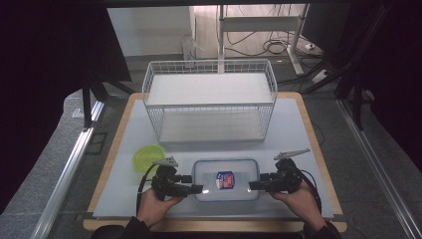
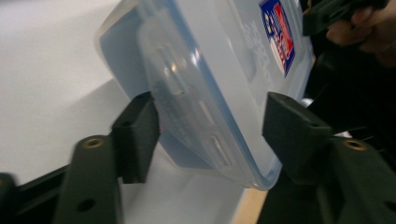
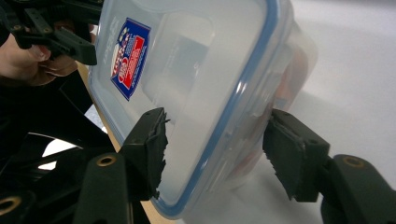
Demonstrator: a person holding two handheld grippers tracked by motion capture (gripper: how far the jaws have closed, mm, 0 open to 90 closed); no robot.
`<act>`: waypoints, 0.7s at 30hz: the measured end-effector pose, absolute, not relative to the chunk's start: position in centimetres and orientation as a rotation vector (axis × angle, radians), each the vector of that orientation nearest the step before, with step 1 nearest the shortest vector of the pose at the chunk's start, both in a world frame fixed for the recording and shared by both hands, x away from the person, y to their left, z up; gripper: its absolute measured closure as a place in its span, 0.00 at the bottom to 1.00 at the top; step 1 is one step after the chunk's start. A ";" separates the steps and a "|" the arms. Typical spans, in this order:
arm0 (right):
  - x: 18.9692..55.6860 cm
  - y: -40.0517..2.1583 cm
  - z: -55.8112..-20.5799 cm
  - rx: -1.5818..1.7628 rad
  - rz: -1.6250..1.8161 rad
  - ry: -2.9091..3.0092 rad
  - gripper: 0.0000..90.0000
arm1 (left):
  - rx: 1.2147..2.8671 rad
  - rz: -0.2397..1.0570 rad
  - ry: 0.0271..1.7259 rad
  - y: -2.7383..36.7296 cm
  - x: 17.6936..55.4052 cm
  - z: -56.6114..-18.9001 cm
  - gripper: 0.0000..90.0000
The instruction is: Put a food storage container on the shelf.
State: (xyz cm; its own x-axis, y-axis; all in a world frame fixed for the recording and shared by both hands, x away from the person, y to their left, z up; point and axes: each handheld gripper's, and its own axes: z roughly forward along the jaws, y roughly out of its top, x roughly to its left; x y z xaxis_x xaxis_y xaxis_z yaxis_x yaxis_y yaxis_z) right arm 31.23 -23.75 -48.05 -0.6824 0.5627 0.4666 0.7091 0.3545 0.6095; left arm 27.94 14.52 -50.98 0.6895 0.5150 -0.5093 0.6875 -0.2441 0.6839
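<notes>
Green and round, a small bowl (image 1: 146, 158) is sitting on the white mat (image 1: 298, 124) at the left, just beside the left gripper (image 1: 198, 188). A person's left hand (image 1: 155, 204) is holding that gripper near the front edge of the table (image 1: 318, 149), its jaws pointing right at the left end of a clear box (image 1: 226, 179). In the left gripper view the jaws are standing apart with the box's end (image 2: 205, 88) between them; one pad is lying against the side latch, the other is just clear of the blue-edged lid. The box is lying flat at the front middle of the mat, its lid bearing a red and blue label (image 1: 225, 179). Behind it, well apart, a white wire basket (image 1: 209, 99) is standing at the back of the mat. At the right, the right hand (image 1: 298, 199) is holding the right gripper (image 1: 253, 185), pointing left at the box's other end. In the right gripper view its jaws are likewise spread, straddling that end (image 3: 210, 93), with the left pad against the lid and the right pad near the wall; whether that one touches, I cannot tell.
</notes>
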 end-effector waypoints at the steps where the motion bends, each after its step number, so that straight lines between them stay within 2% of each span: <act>1: 31.0 -23.8 -48.0 -1.163 -1.241 -2.439 0.46 | 1.906 -0.221 0.937 14.6 27.8 -51.0 0.45; 7: 30.7 -24.3 -48.0 -1.202 -1.274 -2.368 0.54 | 1.867 -0.214 0.971 14.6 27.5 -50.8 0.50; 12: 30.2 -24.2 -47.5 -1.234 -1.309 -2.415 0.57 | 1.860 -0.147 0.990 14.3 27.5 -50.2 0.54; 21: 30.0 -24.3 -46.9 -1.217 -1.413 -2.436 0.57 | 1.846 -0.106 0.979 14.3 27.6 -49.3 0.56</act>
State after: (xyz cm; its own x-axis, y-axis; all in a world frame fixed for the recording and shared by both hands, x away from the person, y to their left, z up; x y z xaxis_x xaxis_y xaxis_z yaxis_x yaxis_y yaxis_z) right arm 30.02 -24.25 -46.91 -0.6828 0.5954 0.4234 0.6632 0.2621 0.7010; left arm 27.57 14.31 -49.28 0.6679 0.5746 -0.4730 0.6628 -0.1701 0.7293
